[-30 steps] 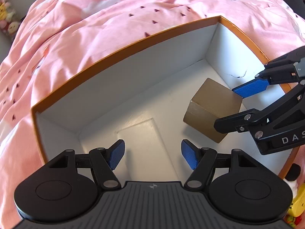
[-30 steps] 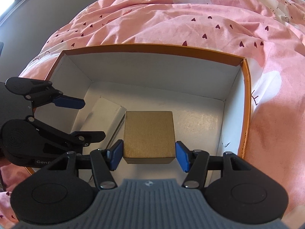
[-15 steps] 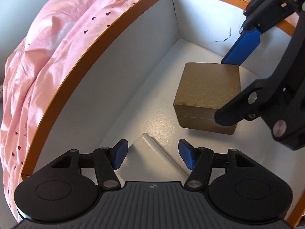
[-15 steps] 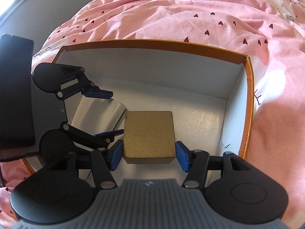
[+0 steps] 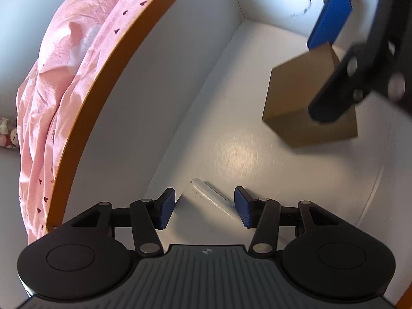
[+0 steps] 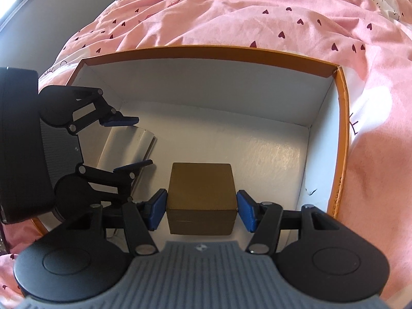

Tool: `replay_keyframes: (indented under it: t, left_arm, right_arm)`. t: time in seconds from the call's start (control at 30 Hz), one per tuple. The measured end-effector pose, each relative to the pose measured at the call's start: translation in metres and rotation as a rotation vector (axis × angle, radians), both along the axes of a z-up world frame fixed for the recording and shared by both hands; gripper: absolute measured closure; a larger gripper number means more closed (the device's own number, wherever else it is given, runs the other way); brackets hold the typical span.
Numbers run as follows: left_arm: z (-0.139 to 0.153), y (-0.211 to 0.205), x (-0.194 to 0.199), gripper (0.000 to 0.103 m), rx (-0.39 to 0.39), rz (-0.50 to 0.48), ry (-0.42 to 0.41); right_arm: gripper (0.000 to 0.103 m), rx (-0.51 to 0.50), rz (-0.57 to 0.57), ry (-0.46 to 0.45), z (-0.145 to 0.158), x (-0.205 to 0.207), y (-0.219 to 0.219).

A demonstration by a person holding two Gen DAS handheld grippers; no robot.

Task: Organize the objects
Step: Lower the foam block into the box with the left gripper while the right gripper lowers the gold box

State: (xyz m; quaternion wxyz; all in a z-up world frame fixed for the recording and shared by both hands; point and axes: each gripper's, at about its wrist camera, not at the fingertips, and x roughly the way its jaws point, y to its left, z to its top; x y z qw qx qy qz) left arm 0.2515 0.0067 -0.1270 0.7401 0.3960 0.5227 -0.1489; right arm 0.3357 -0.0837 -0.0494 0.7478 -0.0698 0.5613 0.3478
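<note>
A gold-brown cube box (image 6: 202, 195) sits on the floor of a large white box with an orange rim (image 6: 206, 49). My right gripper (image 6: 202, 209) is open, its blue pads (image 6: 155, 209) standing on either side of the cube with small gaps. The cube also shows in the left wrist view (image 5: 298, 100), partly behind the right gripper. My left gripper (image 5: 204, 207) is open low inside the large box, its pads on either side of a flat white box (image 5: 206, 203). That flat box shows in the right wrist view (image 6: 128, 149), between the left gripper's fingers (image 6: 121, 121).
The large box lies on a pink bedspread with small dark hearts (image 6: 257, 13). Its white walls (image 5: 167, 77) close in on all sides. A patterned soft item (image 5: 6, 136) lies beyond the bedspread at far left.
My left gripper has moved down and forward into the large box, around the flat white box. My right gripper's pads have opened slightly off the cube, which now rests lower.
</note>
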Motion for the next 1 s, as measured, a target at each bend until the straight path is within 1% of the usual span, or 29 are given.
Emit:
replay_keyframes:
  t: [0.07, 0.13, 0.27, 0.33, 0.4, 0.5, 0.57, 0.67, 0.7, 0.73, 0.83, 1.0]
  left_arm:
    - [-0.003, 0.006, -0.004, 0.046, 0.03, -0.009, 0.006]
    - [-0.005, 0.013, -0.006, 0.047, 0.047, 0.004, 0.02]
    - [-0.004, 0.025, -0.008, 0.046, -0.001, 0.034, 0.035]
    - [-0.003, 0.029, -0.007, 0.048, -0.027, 0.056, 0.043]
    - [0.003, 0.036, -0.007, 0.05, -0.085, 0.079, 0.037]
    - [0.023, 0.054, -0.01, 0.051, -0.243, 0.131, 0.043]
    - [0.033, 0.063, -0.014, 0.051, -0.293, 0.158, 0.044]
    - [0.042, 0.075, -0.019, 0.051, -0.335, 0.2, 0.051]
    - [0.044, 0.078, -0.021, 0.053, -0.348, 0.22, 0.055]
    - [0.046, 0.082, -0.023, 0.058, -0.367, 0.239, 0.058]
    - [0.047, 0.087, -0.029, 0.066, -0.395, 0.263, 0.06]
    - [0.042, 0.092, -0.038, 0.07, -0.415, 0.276, 0.082]
  right_arm:
    - [0.042, 0.006, -0.004, 0.013, 0.0, 0.001, -0.001]
    - [0.042, 0.012, -0.009, 0.025, 0.0, 0.002, -0.001]
    - [0.042, 0.053, -0.028, 0.066, 0.002, 0.007, 0.002]
    - [0.042, 0.076, -0.045, 0.08, 0.004, 0.01, 0.005]
    - [0.042, 0.094, -0.062, 0.082, 0.006, 0.013, 0.009]
    - [0.042, 0.13, -0.093, 0.099, 0.01, 0.02, 0.014]
    - [0.042, 0.162, -0.116, 0.127, 0.011, 0.028, 0.019]
    - [0.042, 0.185, -0.138, 0.158, 0.009, 0.039, 0.032]
    - [0.042, 0.191, -0.142, 0.166, 0.009, 0.041, 0.038]
    - [0.042, 0.198, -0.144, 0.175, 0.008, 0.044, 0.044]
    - [0.042, 0.214, -0.143, 0.205, 0.005, 0.049, 0.062]
    - [0.042, 0.222, -0.142, 0.221, 0.0, 0.053, 0.086]
